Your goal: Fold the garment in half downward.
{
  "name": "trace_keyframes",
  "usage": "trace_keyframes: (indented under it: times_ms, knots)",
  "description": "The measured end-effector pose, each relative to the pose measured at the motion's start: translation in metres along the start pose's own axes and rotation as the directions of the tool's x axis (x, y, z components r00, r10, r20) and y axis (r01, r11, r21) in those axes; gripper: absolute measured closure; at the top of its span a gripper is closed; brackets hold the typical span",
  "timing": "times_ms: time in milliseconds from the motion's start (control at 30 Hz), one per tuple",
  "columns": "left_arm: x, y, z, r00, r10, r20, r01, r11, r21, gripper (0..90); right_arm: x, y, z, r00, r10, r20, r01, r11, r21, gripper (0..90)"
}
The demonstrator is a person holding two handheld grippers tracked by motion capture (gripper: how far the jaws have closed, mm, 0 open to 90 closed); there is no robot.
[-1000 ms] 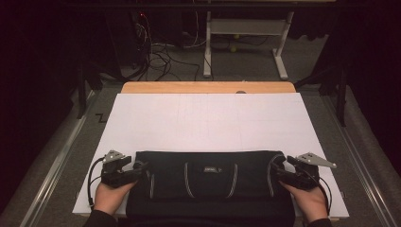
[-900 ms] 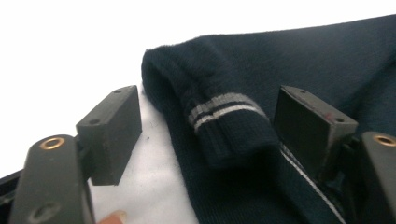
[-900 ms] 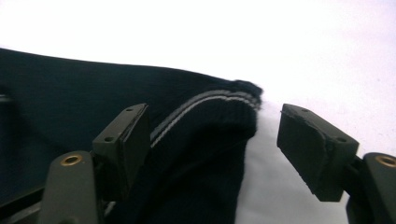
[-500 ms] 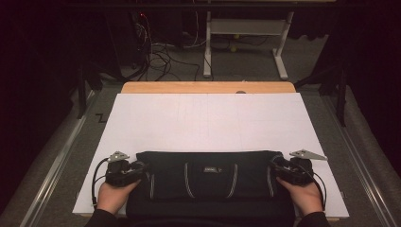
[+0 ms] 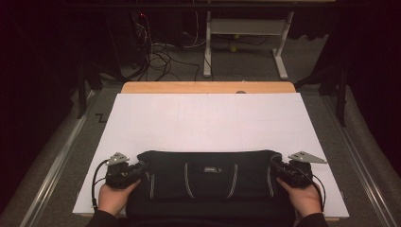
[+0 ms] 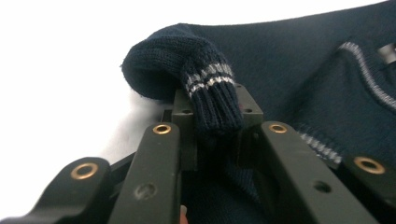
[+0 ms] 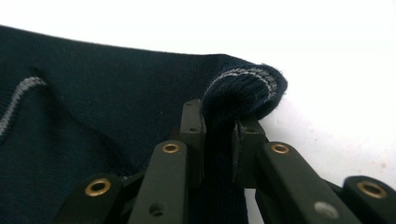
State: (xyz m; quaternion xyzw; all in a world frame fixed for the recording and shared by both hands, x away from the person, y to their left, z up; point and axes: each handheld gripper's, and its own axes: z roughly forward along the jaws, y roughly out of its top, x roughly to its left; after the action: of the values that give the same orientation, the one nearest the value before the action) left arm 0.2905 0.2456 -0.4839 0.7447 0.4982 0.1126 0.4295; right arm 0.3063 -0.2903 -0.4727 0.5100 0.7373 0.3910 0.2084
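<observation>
A dark navy knitted sweater [image 5: 208,177] with thin grey stripes lies folded across the near edge of the white sheet [image 5: 208,123]. My left gripper [image 5: 140,168] is at its left end. Its jaws have just been closing and now pinch a striped cuff [image 6: 205,79], as the left gripper [image 6: 215,119] view shows from close up. At the right end, my right gripper [image 5: 275,165] has also just been closing. It is shut on a rolled striped edge [image 7: 245,91], held between the jaws of the right gripper [image 7: 219,128].
The white sheet covers most of a wooden table whose far edge [image 5: 208,87] shows. Metal rails [image 5: 52,165] run along both sides. Beyond the table are a white desk frame [image 5: 246,28] and tangled cables [image 5: 161,52] on the floor.
Both grippers' jaws have closed onto the ends of the sweater. The hands have stayed nearly in place.
</observation>
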Motion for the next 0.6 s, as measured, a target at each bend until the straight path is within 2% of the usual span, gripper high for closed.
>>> trace_keyframes:
  times_ms: [133,233,367,433,600]
  knots:
    - [-0.005,0.005,-0.008,0.9995,0.025,-0.018,-0.026,0.9976,-0.064,73.8,0.002,0.002,-0.007,0.9999,-0.012,0.002,0.012,0.9988,-0.046,79.1]
    - [-0.008,0.009,-0.012,0.9987,0.042,-0.028,-0.045,0.9949,-0.09,74.3,0.004,0.006,-0.011,0.9995,-0.031,0.008,0.031,0.996,-0.084,79.2]
    - [-0.008,0.014,-0.013,0.9975,0.059,-0.039,-0.063,0.9934,-0.096,74.6,0.004,0.012,-0.012,0.9984,-0.056,0.009,0.056,0.992,-0.113,79.5]
    - [-0.006,0.018,-0.012,0.9967,0.068,-0.046,-0.072,0.9932,-0.092,74.7,0.002,0.015,-0.011,0.9986,-0.053,0.002,0.053,0.9912,-0.121,79.6]
    - [-0.003,0.025,-0.008,0.9974,0.057,-0.044,-0.062,0.992,-0.11,75.1,-0.001,0.025,-0.011,0.9983,-0.059,0.005,0.059,0.9888,-0.137,79.6]
